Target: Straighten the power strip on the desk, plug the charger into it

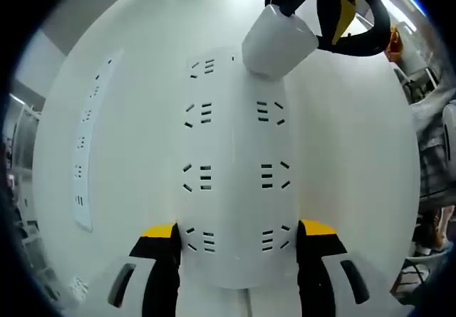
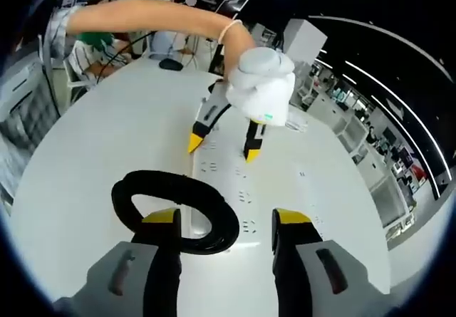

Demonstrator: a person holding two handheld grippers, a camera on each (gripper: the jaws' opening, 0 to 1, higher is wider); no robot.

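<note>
A wide white power strip (image 1: 235, 153) lies along the white table, and my left gripper (image 1: 239, 235) is shut on its near end, one jaw on each long side. At the strip's far end a white charger (image 1: 278, 40) sits tilted, its black cable (image 1: 374, 25) coiled beside it. In the right gripper view, my right gripper (image 2: 226, 221) stands open and wide over that end of the strip (image 2: 246, 196). The charger (image 2: 201, 224) is just inside its left jaw, and the cable loop (image 2: 128, 196) rings that jaw. Across the strip, the left gripper (image 2: 222, 146) is held by a gloved hand (image 2: 260, 92).
A second, narrow white power strip (image 1: 85, 146) lies parallel on the left side of the table (image 2: 85, 160). A small black object (image 2: 171, 64) rests at the table's far edge, where people sit (image 2: 92, 46). Office furniture stands beyond.
</note>
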